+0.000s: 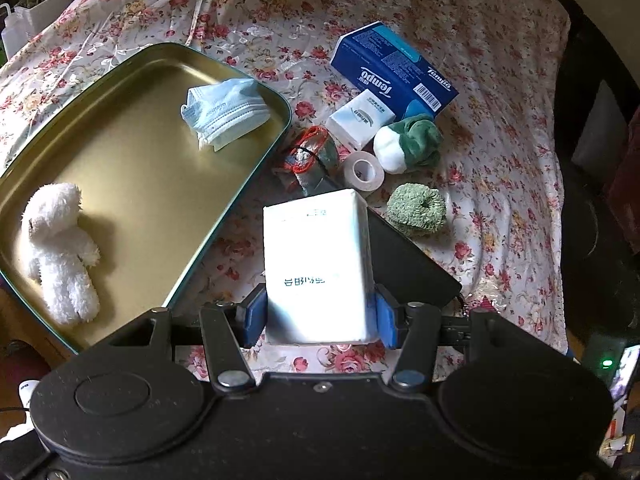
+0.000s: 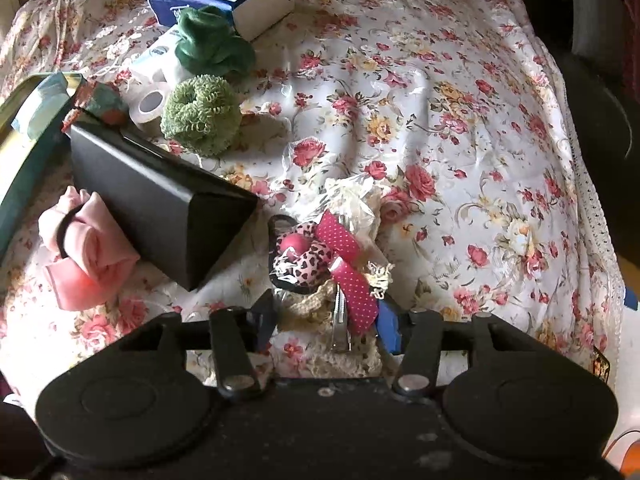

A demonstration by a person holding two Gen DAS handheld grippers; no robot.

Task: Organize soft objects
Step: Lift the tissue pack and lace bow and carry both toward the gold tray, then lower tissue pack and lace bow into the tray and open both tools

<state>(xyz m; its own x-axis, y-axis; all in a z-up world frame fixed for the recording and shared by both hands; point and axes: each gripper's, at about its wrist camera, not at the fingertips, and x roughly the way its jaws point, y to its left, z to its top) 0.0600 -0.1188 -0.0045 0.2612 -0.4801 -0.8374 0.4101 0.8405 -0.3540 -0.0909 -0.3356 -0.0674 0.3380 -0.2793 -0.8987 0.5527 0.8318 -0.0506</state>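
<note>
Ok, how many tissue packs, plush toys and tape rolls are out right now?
Tissue packs: 3 (blue Tempo tissue box, small white tissue pack, white tissue pack clamped in the left gripper)
Plush toys: 2 (white teddy bear, green-and-white plush)
Tape rolls: 1 (tape roll)
Total: 6
</note>
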